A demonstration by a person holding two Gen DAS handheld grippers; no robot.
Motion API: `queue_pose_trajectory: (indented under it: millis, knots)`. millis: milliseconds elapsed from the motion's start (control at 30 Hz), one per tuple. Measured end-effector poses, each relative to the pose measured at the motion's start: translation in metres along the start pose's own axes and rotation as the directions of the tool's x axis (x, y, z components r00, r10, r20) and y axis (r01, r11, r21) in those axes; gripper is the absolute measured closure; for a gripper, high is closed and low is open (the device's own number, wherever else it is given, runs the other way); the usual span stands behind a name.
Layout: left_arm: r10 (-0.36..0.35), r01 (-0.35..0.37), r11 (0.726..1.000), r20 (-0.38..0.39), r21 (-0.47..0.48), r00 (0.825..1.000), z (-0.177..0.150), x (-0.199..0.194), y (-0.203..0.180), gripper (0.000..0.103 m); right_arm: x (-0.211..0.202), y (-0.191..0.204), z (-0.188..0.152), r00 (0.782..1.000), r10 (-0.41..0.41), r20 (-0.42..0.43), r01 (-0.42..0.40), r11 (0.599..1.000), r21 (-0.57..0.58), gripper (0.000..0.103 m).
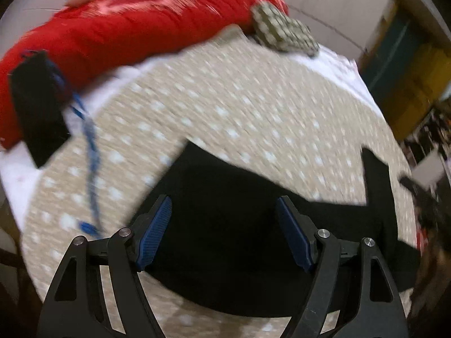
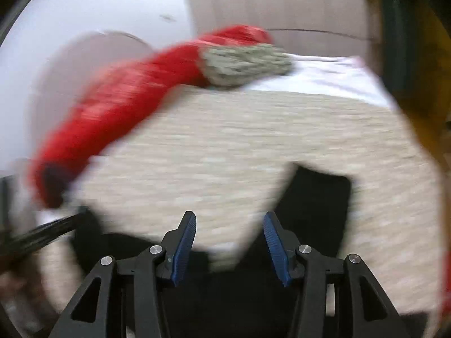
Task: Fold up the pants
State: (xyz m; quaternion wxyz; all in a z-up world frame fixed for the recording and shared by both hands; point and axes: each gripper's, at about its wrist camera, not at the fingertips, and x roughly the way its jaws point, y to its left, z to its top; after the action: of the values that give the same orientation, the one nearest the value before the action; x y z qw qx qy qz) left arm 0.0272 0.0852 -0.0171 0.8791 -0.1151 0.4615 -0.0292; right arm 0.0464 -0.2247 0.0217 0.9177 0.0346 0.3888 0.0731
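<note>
Both my left gripper (image 1: 224, 232) and right gripper (image 2: 228, 246) hover with jaws spread wide and empty above the black pants (image 1: 253, 225) lying on the dotted beige bedspread (image 1: 225, 98).

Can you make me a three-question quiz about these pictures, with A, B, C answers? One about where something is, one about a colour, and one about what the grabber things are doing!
1. Where do the black pants lie?
A. on the dotted beige cover
B. on a chair
C. in a basket

2. What colour is the long rolled blanket at the far edge of the bed?
A. green
B. red
C. yellow

3. How does the left hand-held gripper stand?
A. shut on the pants
B. shut on a sock
C. open, holding nothing

Answers:
1. A, the dark cloth spreads flat over the beige cover.
2. B, the roll is bright red in both views.
3. C, its blue pads stand wide apart above the pants; the right hand-held gripper is open too.
</note>
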Motion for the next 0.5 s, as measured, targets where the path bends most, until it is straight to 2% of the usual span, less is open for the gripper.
queue_pose_trajectory:
  millis: [133, 200, 267, 300, 333, 367, 433, 500]
  knots:
    - [0.044, -0.044, 0.998, 0.002, 0.047, 0.999, -0.012, 0.008, -0.019, 0.026, 0.053, -0.011, 0.016, 0.993, -0.082, -0.084, 0.087, 0.994, 0.061, 0.055]
    - [0.053, -0.054, 0.998, 0.009, 0.045, 0.999, -0.014, 0.009, -0.021, 0.026, 0.08, -0.011, 0.018, 0.974, -0.171, -0.151, 0.181, 0.982, 0.06, 0.055]
    - [0.054, -0.054, 0.998, -0.002, 0.041, 0.999, -0.016, 0.012, -0.02, 0.026, 0.106, -0.014, 0.016, 0.96, -0.178, -0.214, 0.195, 0.979, 0.057, 0.058]
    - [0.052, -0.052, 0.998, -0.005, 0.041, 0.999, -0.016, 0.013, -0.02, 0.026, 0.109, -0.017, 0.011, 0.963, -0.176, -0.205, 0.193, 0.979, 0.063, 0.063]
    - [0.049, -0.049, 0.998, -0.005, 0.041, 0.999, -0.016, 0.013, -0.019, 0.026, 0.102, -0.022, 0.008, 0.968, -0.177, -0.175, 0.193, 0.978, 0.075, 0.084]
    - [0.047, -0.047, 0.998, -0.005, 0.041, 0.999, -0.017, 0.012, -0.018, 0.026, 0.093, -0.029, 0.006, 0.974, -0.161, -0.162, 0.178, 0.979, 0.095, 0.099]
    - [0.047, -0.046, 0.998, -0.008, 0.039, 0.999, -0.018, 0.011, -0.017, 0.026, 0.071, -0.046, 0.001, 0.987, -0.097, -0.128, 0.117, 0.98, 0.158, 0.099]
    - [0.045, -0.045, 0.999, -0.009, 0.029, 0.999, -0.017, 0.01, -0.017, 0.026, 0.034, -0.06, 0.003, 0.995, -0.092, -0.049, 0.1, 0.978, 0.185, 0.099]
